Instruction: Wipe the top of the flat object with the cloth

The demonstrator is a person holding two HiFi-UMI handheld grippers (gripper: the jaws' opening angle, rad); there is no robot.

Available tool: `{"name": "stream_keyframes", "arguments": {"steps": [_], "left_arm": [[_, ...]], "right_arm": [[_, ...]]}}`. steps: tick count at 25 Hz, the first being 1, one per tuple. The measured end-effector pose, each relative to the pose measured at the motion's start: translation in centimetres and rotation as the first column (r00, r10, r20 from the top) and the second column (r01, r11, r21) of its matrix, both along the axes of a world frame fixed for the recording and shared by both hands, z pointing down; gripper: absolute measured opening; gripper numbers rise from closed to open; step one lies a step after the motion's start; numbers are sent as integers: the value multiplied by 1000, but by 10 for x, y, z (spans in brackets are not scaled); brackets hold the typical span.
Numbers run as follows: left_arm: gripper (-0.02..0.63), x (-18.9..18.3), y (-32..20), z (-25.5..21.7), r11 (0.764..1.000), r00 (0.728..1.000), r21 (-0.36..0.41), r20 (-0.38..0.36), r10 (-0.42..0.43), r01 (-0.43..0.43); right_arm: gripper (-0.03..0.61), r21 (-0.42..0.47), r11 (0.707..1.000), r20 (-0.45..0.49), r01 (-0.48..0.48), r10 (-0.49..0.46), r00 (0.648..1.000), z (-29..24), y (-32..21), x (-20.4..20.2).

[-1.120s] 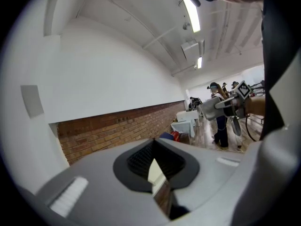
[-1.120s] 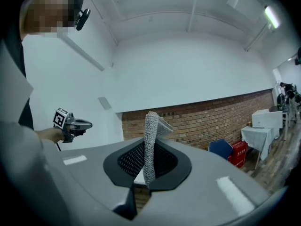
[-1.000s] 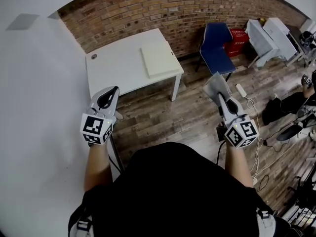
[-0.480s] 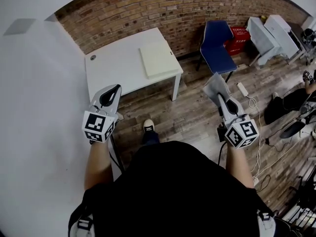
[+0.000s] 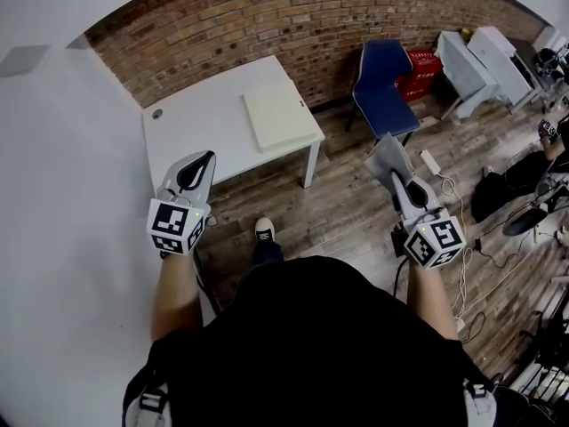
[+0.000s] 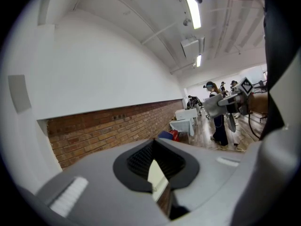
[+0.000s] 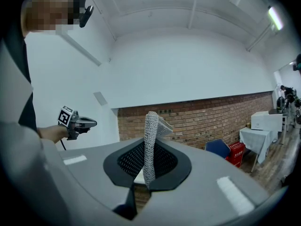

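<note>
Head view: the flat object (image 5: 276,117) lies on the desk (image 5: 191,127), long axis roughly 12-to-6, at 10 o'clock from your right hand-held gripper (image 5: 396,173), which pinches the cloth (image 5: 388,154). Your left hand-held gripper (image 5: 197,161) is nearer.

Left gripper view: jaws together, nothing held.

Right gripper view: the cloth stands upright in the clamped jaws, and you can't make out the flat object there.

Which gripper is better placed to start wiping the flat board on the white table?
Right. The right gripper is clamped on the cloth; the left gripper is shut and empty, though nearer the table.
</note>
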State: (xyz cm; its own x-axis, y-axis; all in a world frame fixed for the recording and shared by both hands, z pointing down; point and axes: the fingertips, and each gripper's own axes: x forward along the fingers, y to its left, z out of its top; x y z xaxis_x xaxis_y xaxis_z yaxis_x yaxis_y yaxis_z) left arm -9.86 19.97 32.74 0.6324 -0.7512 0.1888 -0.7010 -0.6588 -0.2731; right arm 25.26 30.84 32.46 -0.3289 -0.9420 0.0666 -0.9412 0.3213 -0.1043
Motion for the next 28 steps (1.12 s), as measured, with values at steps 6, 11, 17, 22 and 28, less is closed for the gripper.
{"name": "stream_keyframes", "arguments": {"steps": [6,11,17,22,28], "left_arm": [[2,-6,-39,6,1000,1000,-11,4,5,-5],[2,-10,-70,9,1000,1000,-9,2,4,-4],[2,-22,-111,13,1000,1000,-19,-3,-7,6],[2,-38,-150,10,1000,1000,-26,-10,-7,7],[2,-68,-202,12,999,999,-33,-34,-16,15]], "right_arm": [[9,-10,1000,-7,-8,8,1000,-1,-30,-8],[9,-12,1000,-6,-16,16,1000,0,-55,-11],[9,-23,1000,-11,-10,10,1000,-3,-98,-25],[9,-24,1000,-20,-1,0,1000,-7,-135,-41],[9,-30,1000,-46,1,-3,999,-17,-182,-69]]}}
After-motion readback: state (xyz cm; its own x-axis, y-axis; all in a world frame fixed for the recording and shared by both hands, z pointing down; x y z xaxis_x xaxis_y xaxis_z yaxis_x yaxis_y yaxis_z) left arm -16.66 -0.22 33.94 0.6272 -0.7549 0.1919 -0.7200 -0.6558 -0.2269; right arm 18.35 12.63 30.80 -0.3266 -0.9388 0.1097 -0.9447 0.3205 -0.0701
